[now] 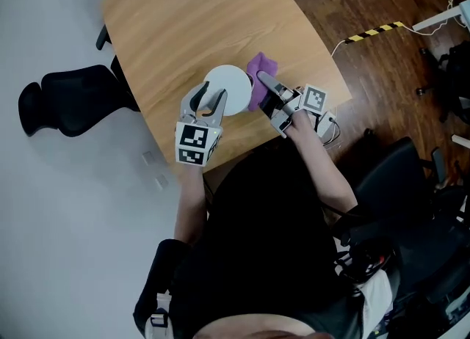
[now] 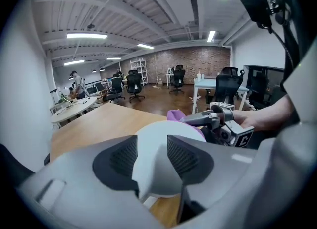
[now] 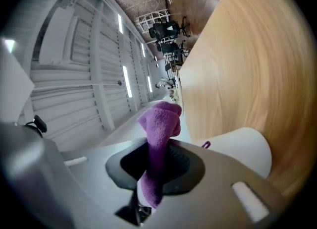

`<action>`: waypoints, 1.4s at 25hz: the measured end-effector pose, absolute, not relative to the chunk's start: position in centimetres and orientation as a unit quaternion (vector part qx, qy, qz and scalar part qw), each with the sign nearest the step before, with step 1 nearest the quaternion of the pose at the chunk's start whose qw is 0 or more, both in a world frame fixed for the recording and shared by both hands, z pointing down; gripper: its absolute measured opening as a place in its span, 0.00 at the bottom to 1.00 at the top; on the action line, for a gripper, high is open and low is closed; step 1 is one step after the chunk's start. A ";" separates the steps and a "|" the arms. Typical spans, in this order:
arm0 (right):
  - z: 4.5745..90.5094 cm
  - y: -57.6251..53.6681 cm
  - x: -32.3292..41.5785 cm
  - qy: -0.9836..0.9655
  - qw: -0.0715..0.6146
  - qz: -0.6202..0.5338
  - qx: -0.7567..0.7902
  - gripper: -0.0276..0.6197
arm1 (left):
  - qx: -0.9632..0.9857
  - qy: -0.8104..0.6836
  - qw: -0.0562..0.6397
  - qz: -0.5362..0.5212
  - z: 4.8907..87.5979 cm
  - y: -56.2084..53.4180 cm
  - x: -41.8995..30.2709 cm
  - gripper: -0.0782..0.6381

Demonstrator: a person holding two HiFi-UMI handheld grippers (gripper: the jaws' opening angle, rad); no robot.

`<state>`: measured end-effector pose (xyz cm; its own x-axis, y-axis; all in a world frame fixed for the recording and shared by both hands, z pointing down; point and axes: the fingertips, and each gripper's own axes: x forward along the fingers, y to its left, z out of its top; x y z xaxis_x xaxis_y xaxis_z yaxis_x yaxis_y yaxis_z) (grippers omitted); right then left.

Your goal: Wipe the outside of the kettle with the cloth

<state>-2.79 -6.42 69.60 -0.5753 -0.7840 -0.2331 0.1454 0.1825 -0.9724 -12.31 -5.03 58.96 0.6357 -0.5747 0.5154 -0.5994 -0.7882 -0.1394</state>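
The white kettle (image 1: 228, 89) stood near the edge of the pale wooden desk (image 1: 198, 29), with the left claw (image 1: 208, 103) apparently clamped on it. The right claw (image 1: 266, 84) pinched the purple cloth (image 1: 258, 73) beside it. A dark plank floor (image 1: 367, 7) lay beyond.

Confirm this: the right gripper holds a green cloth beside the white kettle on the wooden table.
Wrong colour: the cloth is purple, not green. The right gripper view shows the right gripper holding it in its jaws beside the white kettle on the wooden table.
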 end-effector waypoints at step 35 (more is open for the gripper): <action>62.0 -8.9 -3.6 0.719 0.397 -0.544 -0.171 0.13 | 0.906 -0.378 0.085 0.167 55.3 -9.6 -13.3 0.17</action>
<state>-3.58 -8.92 61.99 -0.6261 -0.6780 -0.3851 0.1862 0.3496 -0.9182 -13.29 -9.63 55.29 0.6575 -0.6575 0.3680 -0.7145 -0.6990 0.0277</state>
